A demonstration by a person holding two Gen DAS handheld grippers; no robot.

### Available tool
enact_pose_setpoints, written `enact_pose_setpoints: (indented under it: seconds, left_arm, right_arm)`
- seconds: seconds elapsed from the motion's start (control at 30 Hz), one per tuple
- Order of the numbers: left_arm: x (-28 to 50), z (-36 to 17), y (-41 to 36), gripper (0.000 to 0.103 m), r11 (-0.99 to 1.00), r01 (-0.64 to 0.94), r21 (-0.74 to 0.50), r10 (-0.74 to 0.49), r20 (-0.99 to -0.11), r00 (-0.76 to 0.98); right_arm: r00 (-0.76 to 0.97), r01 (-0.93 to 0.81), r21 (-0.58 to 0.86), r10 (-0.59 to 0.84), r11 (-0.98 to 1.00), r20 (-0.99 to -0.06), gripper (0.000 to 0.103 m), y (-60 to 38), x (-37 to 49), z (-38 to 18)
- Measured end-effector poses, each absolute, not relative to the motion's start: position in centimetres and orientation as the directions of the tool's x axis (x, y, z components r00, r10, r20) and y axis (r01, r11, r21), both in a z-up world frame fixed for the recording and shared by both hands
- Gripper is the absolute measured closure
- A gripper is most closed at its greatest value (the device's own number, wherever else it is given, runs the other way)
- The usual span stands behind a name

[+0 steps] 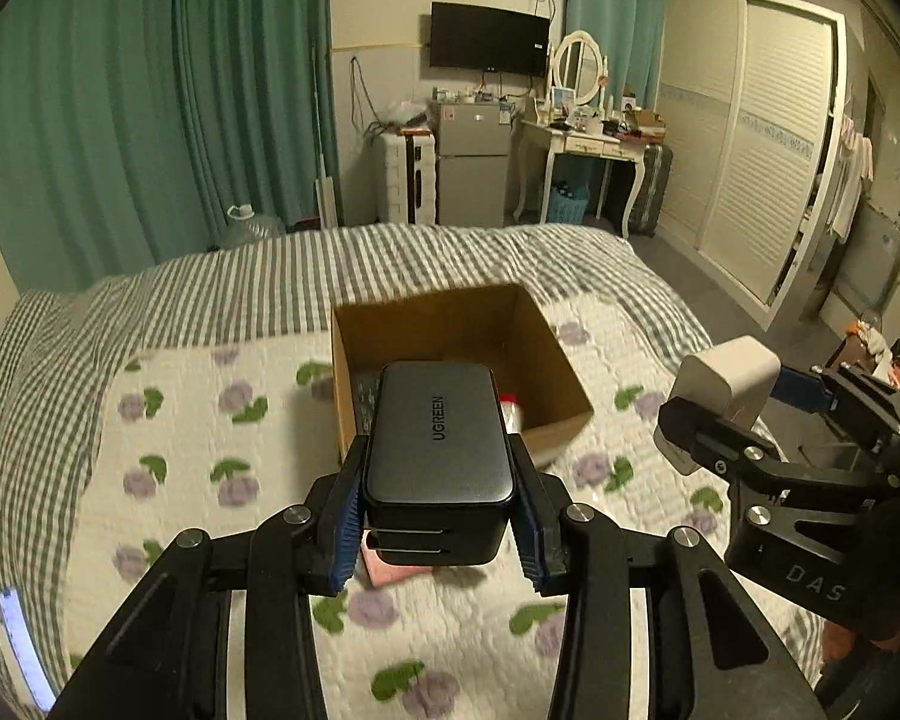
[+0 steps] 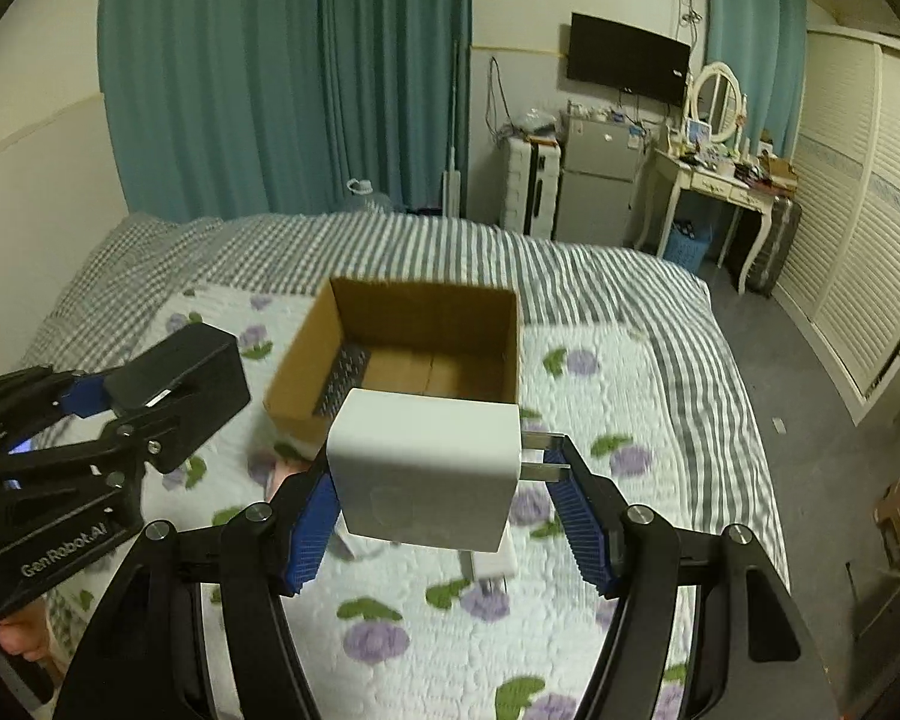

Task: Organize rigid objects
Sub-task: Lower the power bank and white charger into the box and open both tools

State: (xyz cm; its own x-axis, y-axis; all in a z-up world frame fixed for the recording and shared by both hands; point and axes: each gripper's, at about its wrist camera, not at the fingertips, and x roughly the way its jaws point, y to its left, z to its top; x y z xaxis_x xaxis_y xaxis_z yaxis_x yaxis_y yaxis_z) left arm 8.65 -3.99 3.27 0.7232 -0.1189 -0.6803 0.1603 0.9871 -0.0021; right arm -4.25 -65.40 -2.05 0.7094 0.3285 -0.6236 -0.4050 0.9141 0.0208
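At the centre of the left wrist view, the left gripper (image 1: 438, 498) holds a dark grey charger (image 1: 441, 438) clamped flat between its blue pads, label upward and its folded prongs facing the camera. Just behind it sits the open cardboard box (image 1: 546, 360) on the flowered quilt (image 1: 180, 420); something white with a red band shows against the box's inside right wall, too hidden to name. A pink item lies on the quilt under the charger, only partly seen. At the right edge of that frame the right gripper (image 1: 720, 414) carries a white charger (image 1: 726, 375).

From the right wrist view, the left gripper (image 2: 150, 396) enters at the left edge with its dark load lifted clear of the quilt. At centre the right gripper (image 2: 450, 510) pinches the white charger (image 2: 426, 468) by its sides, its metal prongs (image 2: 543, 453) pointing right towards one pad. The box (image 2: 510, 336) stands beyond, mostly bare inside apart from a patterned object along its left wall.

Both chargers appear to be picked up and in transit, neither yet over the opening. The next move calls for carrying each forward above the box rim, lowering inside, then letting go, one at a time so the two tools do not collide.
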Motion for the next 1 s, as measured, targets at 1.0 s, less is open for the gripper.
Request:
enact_pose_setpoints:
  seconds: [1.0]
  left_arm:
    - [26.8,-8.1,-4.9,0.061,0.973,0.232,0.01,-0.139,-0.776,0.615]
  right_arm:
    - [0.59,-0.41,0.139,0.378,0.901,-0.714,0.037,-59.0,17.9,-10.0]
